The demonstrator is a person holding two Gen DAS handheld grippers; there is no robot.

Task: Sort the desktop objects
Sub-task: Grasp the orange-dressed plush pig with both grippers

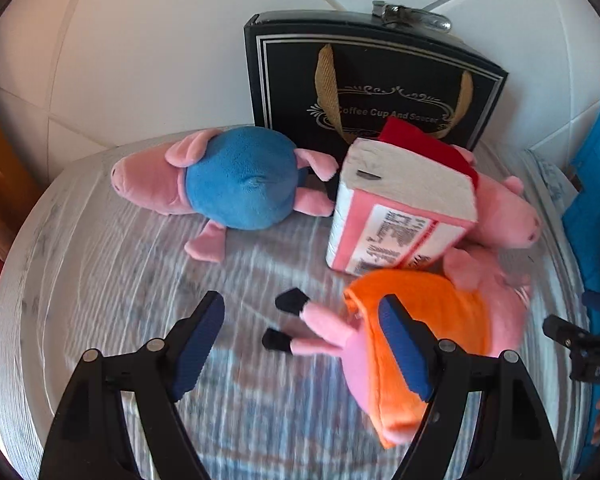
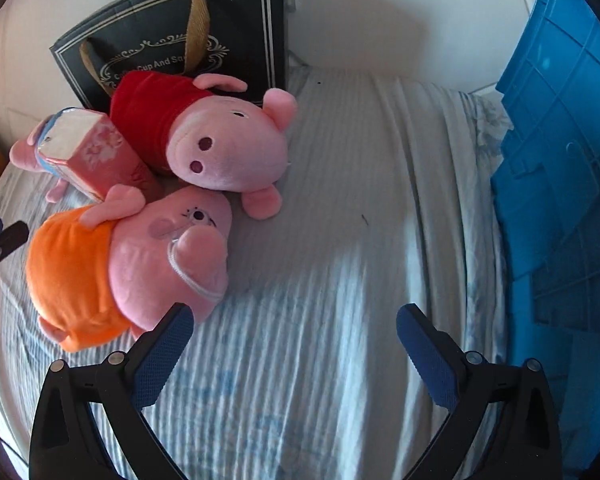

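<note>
**Orange-dressed pig to be taken first**

The left gripper (image 1: 302,336) is held with jaws apart and empty over the pink plush pig in the orange dress (image 1: 432,320) (lying on the striped white cloth (image 1: 120,280)). The right gripper (image 2: 294,344), likewise spread, is empty. The soft body should be straddled squarely before closing, and the blue plastic crate (image 2: 560,168) is probably the destination.

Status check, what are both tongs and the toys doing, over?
Left tongs open, empty, beside orange pig. Right tongs open over bare cloth. Tissue pack leans on red pig.
</note>
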